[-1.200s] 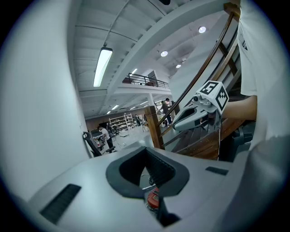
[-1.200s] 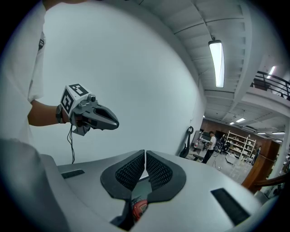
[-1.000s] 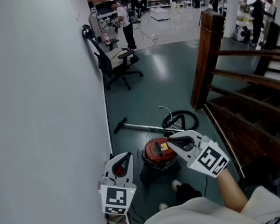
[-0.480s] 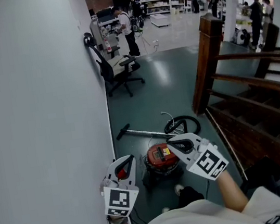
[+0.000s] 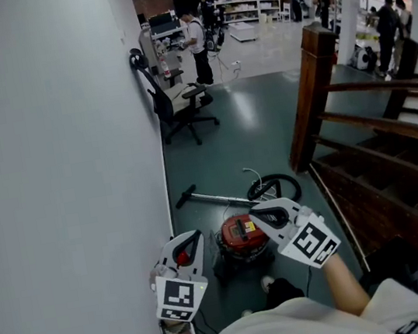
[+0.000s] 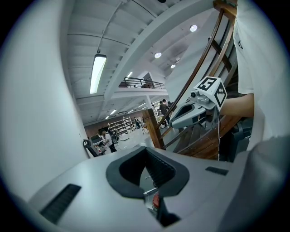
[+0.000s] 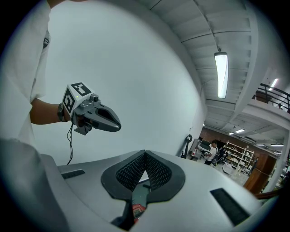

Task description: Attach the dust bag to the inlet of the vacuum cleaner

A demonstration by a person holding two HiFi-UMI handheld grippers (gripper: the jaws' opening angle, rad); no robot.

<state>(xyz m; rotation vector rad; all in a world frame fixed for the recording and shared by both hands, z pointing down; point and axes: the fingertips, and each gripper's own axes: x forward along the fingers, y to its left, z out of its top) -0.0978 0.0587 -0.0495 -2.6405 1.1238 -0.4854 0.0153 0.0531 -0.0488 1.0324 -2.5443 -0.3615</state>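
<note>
Hardly anything changes over the last second. The left gripper [image 6: 145, 154] has its jaws shut tip to tip with nothing between them, and the right gripper [image 7: 145, 156] is likewise closed and empty. Both stay in the air side by side, and only the head view's framing shifts a little. Between them in that view, the red canister vacuum cleaner [image 5: 239, 234] stands on the green floor [image 5: 243, 133], with its coiled hose [image 5: 278, 183] and wand [image 5: 206, 197] just behind. No dust bag shows anywhere and the inlet cannot be made out. The bag may already sit inside or may wait elsewhere.
</note>
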